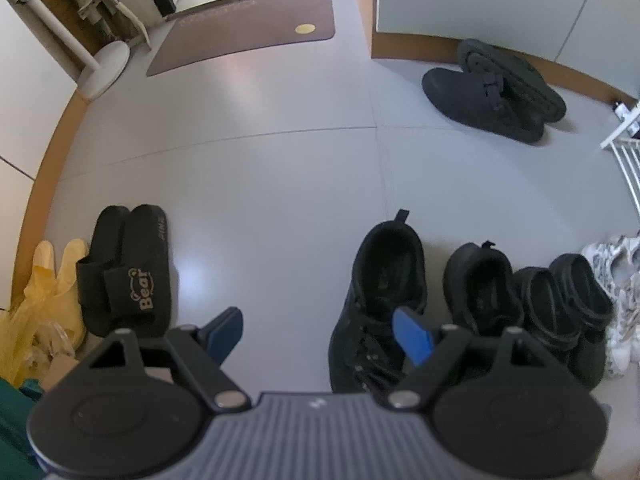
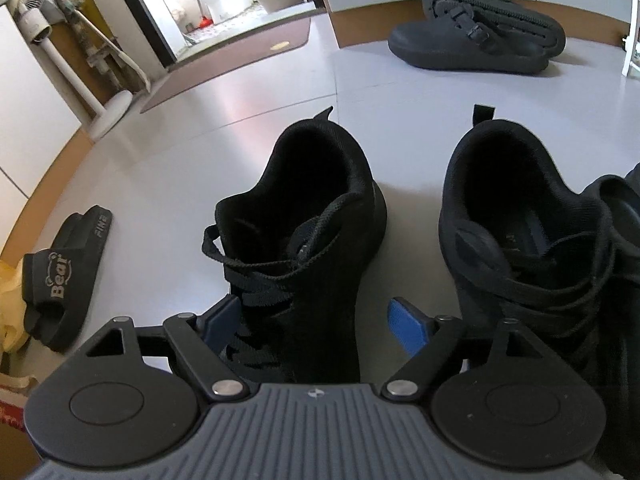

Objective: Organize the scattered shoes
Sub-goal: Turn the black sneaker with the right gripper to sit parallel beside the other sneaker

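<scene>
Both tongs are gaping wide and empty; the right gripper (image 2: 316, 320) is straddling the black sneaker (image 2: 304, 216), lower centre, seemingly lining it beside its mate (image 2: 532, 232); the left gripper (image 1: 320, 332) is hovering.

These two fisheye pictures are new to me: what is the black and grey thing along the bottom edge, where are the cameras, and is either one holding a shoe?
No robot here: a person carries a hand-held gripper in each hand, with a camera on each looking forward along its two fingers. The black and grey shape at the bottom is the gripper's own body.

In the left wrist view, the left gripper hangs open over the grey floor, holding nothing. In the right wrist view, the right gripper is open astride a black laced sneaker; its blue fingers do not press on it, so nothing is held.

On the floor: a second sneaker, black slides marked Bear, black clogs by the wall with one tipped on its side, and a brown mat.
</scene>
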Available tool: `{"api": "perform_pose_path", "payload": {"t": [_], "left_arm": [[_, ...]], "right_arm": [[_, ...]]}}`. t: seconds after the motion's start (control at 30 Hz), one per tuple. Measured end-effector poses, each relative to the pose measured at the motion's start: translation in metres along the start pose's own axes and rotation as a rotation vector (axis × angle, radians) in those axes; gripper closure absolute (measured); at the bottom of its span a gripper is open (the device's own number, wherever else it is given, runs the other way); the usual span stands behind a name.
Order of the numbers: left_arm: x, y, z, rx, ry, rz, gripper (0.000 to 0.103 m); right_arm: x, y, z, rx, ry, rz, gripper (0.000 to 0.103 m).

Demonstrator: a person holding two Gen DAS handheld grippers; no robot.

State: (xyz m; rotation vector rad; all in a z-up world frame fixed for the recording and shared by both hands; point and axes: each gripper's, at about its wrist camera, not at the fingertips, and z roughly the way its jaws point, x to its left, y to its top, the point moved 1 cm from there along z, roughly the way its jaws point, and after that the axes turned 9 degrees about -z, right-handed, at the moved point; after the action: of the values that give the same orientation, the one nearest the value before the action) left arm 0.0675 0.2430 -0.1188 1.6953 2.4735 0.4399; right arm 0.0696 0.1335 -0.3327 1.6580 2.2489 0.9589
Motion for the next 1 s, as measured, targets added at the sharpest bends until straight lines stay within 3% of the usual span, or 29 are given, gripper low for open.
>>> {"api": "perform_pose_path", "payload": {"t": [0.33, 0.5, 0.63, 0.77, 0.83, 1.0], "left_arm": [[-0.010, -0.003, -0.002, 0.008, -0.031, 0.028, 0.018], [-0.009, -0.003, -0.003, 0.002, -0.029, 0.019, 0.018], [-0.010, -0.003, -0.003, 0.007, -0.036, 0.021, 0.018], [-0.012, -0.001, -0.004, 0.004, -0.043, 0.021, 0.018], [-0.014, -0.001, -0.003, 0.006, -0.043, 0.022, 0.018], [-0.021, -0.001, -0.004, 0.005, -0.048, 0.037, 0.018]], "right_arm": [[0.012, 0.011, 0.011, 0.006, -0.002, -0.002, 0.022], [0.022, 0.005, 0.014, 0.046, 0.021, 0.019, 0.011], [0.027, 0.005, 0.027, 0.078, -0.002, 0.026, 0.012], [0.028, 0.010, 0.037, 0.095, -0.002, 0.029, 0.021], [0.026, 0.008, 0.037, 0.097, -0.001, 0.015, 0.031], [0.021, -0.001, 0.033, 0.109, -0.010, -0.002, 0.037]]}}
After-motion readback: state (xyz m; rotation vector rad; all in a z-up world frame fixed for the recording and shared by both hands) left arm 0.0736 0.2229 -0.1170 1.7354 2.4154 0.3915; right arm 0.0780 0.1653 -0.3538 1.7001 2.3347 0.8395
